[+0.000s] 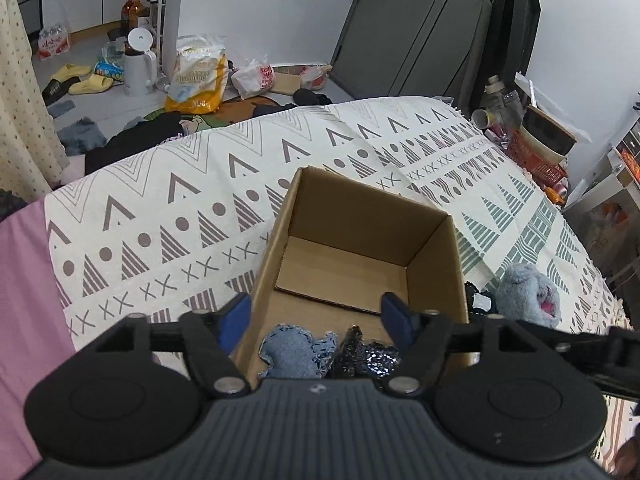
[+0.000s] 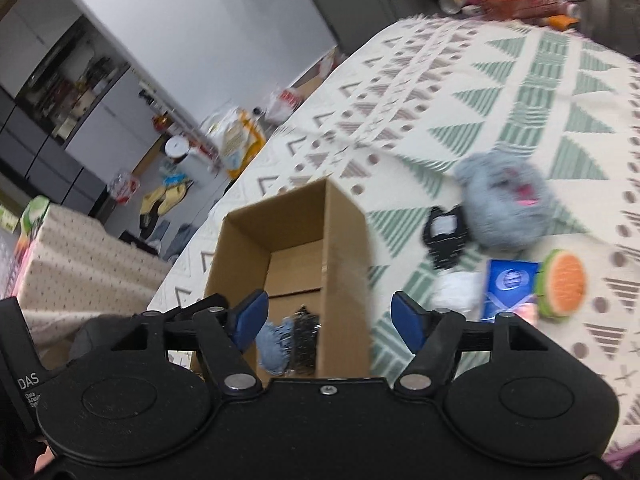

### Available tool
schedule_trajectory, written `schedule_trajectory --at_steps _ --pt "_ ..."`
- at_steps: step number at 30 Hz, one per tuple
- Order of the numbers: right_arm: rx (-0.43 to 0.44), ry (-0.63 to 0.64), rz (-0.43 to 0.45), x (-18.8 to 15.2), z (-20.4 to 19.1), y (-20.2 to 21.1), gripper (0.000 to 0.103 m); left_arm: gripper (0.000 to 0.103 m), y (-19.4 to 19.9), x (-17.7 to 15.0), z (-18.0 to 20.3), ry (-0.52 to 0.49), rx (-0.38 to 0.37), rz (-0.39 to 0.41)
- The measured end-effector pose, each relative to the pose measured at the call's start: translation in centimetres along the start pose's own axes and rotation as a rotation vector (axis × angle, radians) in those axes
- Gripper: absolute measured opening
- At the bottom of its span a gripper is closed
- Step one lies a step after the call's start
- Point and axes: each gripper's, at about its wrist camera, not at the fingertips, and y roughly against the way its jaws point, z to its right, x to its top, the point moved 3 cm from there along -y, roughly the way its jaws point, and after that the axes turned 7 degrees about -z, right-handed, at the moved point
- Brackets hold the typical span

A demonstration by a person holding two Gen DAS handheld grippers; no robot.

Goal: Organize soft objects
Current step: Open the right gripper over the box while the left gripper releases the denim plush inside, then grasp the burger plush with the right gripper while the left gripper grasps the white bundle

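Left wrist view, box: the cardboard box [image 1: 360,264] stands open-topped on the patterned bed cover [image 1: 160,216], ready to collect soft things.
Left wrist view, contents: a blue denim piece [image 1: 292,350] and a dark sparkly piece [image 1: 366,354] lie at the box's near wall.
Left wrist view, left gripper [image 1: 318,316]: over the box's near end, jaws wide apart, holding nothing; I judge a release.
Right wrist view, right gripper [image 2: 330,316]: above the box's near right wall, jaws well apart, empty.
Right wrist view, remaining: a grey plush toy [image 2: 504,204], a black item [image 2: 446,236] and an orange-green round pad [image 2: 562,286] wait right of the box.
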Motion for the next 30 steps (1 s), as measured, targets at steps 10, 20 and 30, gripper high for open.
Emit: schedule_trajectory --at_steps 10,20,30 --pt "-0.014 -0.051 0.064 0.4 3.4 4.9 0.097 0.084 2.6 -0.4 3.2 -0.050 0.011 0.041" --pt "-0.020 -0.142 0.105 0.0 8.3 7.2 0.101 0.086 4.8 -1.2 7.7 -0.094 -0.023 0.054" --pt "0.011 -0.259 0.109 -1.0 13.2 5.8 0.096 0.086 3.7 -3.1 12.6 -0.151 -0.043 0.013"
